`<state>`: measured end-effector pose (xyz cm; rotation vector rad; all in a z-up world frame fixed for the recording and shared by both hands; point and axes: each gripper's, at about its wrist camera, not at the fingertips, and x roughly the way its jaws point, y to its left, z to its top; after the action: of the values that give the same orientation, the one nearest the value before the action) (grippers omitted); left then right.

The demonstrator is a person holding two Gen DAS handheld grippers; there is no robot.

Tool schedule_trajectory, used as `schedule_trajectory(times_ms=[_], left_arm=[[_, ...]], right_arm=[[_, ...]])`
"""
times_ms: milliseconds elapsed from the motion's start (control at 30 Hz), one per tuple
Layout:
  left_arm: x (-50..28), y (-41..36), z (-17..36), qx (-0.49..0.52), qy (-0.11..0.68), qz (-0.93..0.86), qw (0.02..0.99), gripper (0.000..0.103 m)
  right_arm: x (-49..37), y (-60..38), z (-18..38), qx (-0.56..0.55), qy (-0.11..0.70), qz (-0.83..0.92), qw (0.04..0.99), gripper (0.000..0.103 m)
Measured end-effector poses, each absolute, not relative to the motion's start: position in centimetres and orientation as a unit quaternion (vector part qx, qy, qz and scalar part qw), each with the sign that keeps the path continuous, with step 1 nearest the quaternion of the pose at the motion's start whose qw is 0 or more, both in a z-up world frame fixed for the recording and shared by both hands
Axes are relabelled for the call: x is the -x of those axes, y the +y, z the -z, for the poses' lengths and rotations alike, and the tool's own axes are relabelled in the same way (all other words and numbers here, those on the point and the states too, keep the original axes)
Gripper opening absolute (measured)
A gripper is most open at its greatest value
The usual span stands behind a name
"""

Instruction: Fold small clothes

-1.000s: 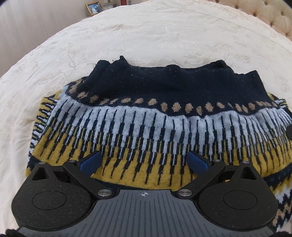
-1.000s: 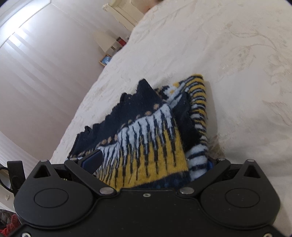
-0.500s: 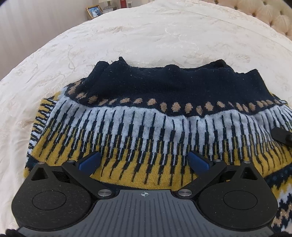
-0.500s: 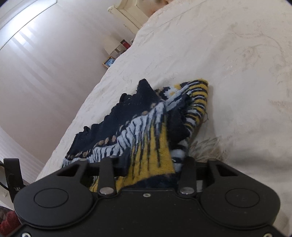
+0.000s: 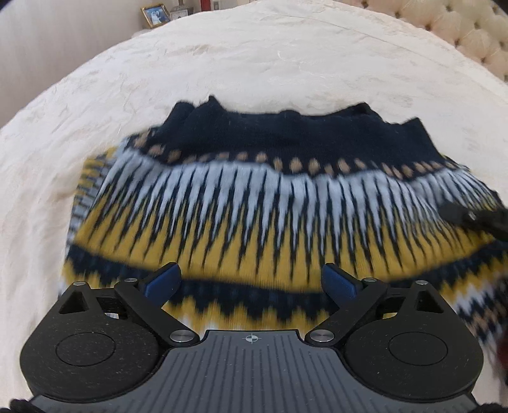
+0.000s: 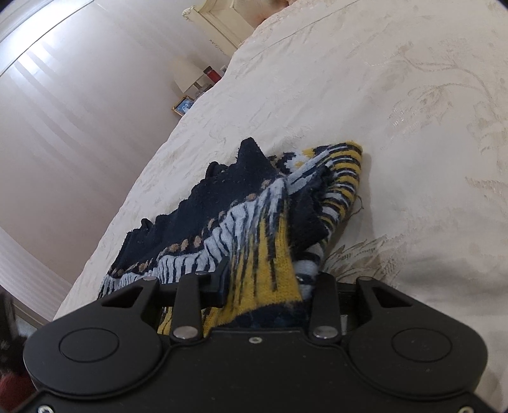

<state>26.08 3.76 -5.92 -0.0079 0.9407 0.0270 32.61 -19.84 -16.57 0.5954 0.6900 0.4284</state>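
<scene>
Cream bedspread (image 5: 254, 63), patterned knit sweater (image 5: 254, 197) lying mid-bed, partly folded. Right gripper (image 6: 263, 286) is pinched shut on a bunched yellow-striped edge at the sweater's right side; left gripper (image 5: 250, 282) sits wide open over the near hem, holding nothing. I'd close left on the hem at matching height, then carry both over together so the fold lands square.

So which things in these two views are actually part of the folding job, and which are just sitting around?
Part of the job:
- patterned knit sweater
- right gripper, jaws shut on the sweater's yellow edge
- left gripper, jaws open over the sweater
- cream bedspread, the work surface

Just lying about:
- framed photo
- lamp
- tufted headboard
</scene>
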Motion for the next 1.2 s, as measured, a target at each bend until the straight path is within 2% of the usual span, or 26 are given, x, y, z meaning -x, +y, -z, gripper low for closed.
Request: schedule_trajectory(times_ms=[200,367,500,633,767,1200], left_arm=[[-23.2,3.5,7.6,-0.026,0.455,0.001,0.890,0.097],[-22.1,4.7,6.8,0.012,0.441,0.005,0.898,0.096],[-20.5,7.5,5.8,0.027,0.419,-0.008,0.907,0.096],[-18.9,11.1,5.3,0.043,0.408,-0.028,0.911,0.096],[-17.8,14.8,5.0,0.066,0.407,-0.052,0.909,0.096],[-15.3,18.6,4.7,0.098,0.407,-0.034,0.907,0.096]], right_arm=[[-32.5,-19.9,16.5,-0.290,0.332,-0.202,0.874,0.046],[-32.2,-19.8,15.6,-0.275,0.326,-0.191,0.884,0.046],[-31.2,-18.7,13.9,-0.225,0.309,-0.181,0.906,0.038],[-30.4,-17.4,12.6,-0.178,0.310,-0.169,0.918,0.037],[-30.6,-16.9,11.6,-0.190,0.331,-0.147,0.912,0.036],[-31.9,-7.1,3.6,-0.131,0.328,-0.191,0.916,0.032]])
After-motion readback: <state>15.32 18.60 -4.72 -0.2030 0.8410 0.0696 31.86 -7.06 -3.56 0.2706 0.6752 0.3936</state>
